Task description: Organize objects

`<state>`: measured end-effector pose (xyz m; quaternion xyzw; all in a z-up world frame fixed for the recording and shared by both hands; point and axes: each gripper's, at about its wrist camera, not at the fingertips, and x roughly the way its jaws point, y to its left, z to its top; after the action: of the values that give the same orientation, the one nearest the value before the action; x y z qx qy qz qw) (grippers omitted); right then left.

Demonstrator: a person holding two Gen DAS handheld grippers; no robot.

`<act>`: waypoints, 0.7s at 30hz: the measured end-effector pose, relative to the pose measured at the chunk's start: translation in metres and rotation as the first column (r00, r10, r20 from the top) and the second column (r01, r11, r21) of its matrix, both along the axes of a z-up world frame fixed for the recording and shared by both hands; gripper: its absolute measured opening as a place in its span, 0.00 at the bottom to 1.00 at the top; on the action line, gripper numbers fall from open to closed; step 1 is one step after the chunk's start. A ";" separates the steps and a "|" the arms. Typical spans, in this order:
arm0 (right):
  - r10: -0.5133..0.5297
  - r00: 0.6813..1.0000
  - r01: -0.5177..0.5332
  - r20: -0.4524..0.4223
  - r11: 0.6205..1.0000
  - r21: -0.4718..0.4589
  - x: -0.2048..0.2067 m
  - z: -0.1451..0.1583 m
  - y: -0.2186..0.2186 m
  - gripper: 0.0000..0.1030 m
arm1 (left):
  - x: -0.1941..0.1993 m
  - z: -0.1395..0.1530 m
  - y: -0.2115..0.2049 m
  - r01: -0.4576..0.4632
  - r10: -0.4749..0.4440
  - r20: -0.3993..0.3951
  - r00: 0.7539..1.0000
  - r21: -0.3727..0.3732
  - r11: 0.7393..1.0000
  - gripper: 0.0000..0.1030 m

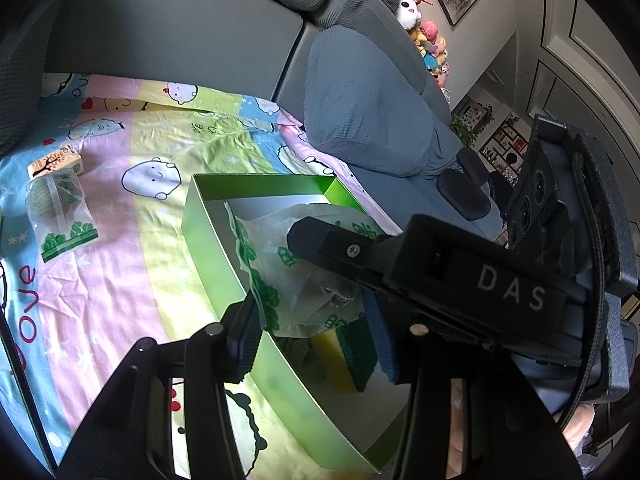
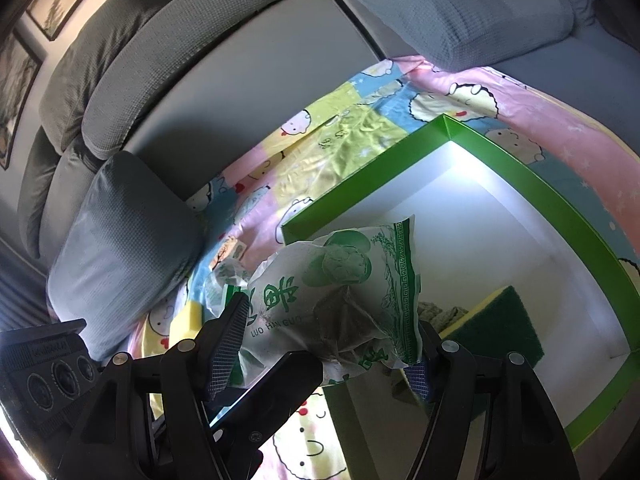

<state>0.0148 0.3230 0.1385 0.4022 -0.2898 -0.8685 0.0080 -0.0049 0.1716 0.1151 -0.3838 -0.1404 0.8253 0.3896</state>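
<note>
Packet [image 2: 340, 300] clamped in right hand-held gripper [image 2: 320, 354], left hand-held gripper [image 1: 316, 336] also clamping it, second packet [image 1: 60, 208] only in left view.

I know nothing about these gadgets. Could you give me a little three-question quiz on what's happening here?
1. True or false: the green box is empty.
2. Multiple choice: the printed plastic packet between the fingers of the right gripper is A) lying on the floor, B) held over the box, C) tucked under a cushion.
3. Fill in: besides a second packet, a small ____ lies on the cartoon bedsheet, left of the box in the left wrist view.

Key: 1 false, a yellow-and-green sponge lies inside. 2 B. 3 carton.
</note>
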 end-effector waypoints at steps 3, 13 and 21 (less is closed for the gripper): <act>-0.006 1.000 0.006 0.010 1.000 -0.001 -0.001 -0.002 0.003 0.69 | -0.001 -0.002 0.002 0.004 -0.004 0.010 1.000 0.001 1.000 0.45; -0.027 0.999 0.027 0.036 1.000 -0.001 -0.001 -0.007 0.009 0.69 | -0.002 -0.008 0.009 0.016 -0.016 0.035 0.999 0.008 1.000 0.45; -0.036 0.998 0.036 0.049 0.999 0.000 -0.002 -0.011 0.014 0.69 | -0.005 -0.011 0.012 0.021 -0.022 0.049 0.999 0.012 1.000 0.45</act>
<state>0.0130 0.3368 0.1275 0.4181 -0.2975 -0.8582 -0.0147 -0.0094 0.1835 0.1041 -0.4033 -0.1508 0.8105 0.3972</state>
